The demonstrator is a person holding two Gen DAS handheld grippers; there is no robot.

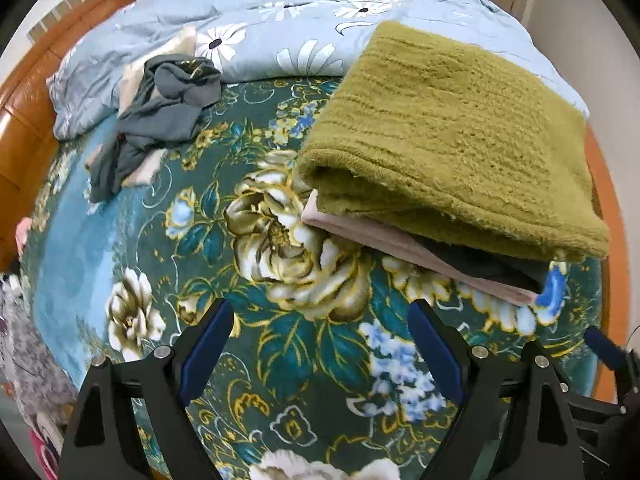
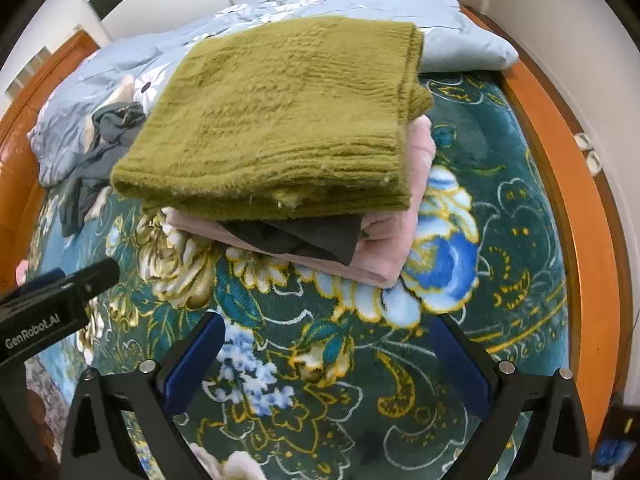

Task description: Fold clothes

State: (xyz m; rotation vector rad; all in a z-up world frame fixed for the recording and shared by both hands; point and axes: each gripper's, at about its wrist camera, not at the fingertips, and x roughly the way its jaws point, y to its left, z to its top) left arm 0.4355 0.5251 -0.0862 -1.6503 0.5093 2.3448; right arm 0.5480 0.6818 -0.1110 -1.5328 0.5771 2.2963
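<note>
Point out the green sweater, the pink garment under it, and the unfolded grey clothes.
green sweater point(image 2: 280, 120), right wrist view, top face.
pink garment point(image 2: 416, 160), right wrist view, right edge.
grey clothes point(image 1: 168, 108), left wrist view, middle of heap.

Both wrist cameras look forward and down over the bed point(image 1: 304, 360) from low and close. The left view faces the bed's middle, with the stack point(image 1: 452, 152) at right; the right view faces the stack point(image 2: 280, 120) squarely. Both share stack, grey heap point(image 1: 160, 112) and quilt point(image 1: 280, 36).

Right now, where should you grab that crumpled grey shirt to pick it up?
Probably the raised bunched top of the grey shirt, coming down from above with the open left gripper. It lies in a heap on the bed blanket, so no flat edge shows; the high folds give something to pinch.
</note>
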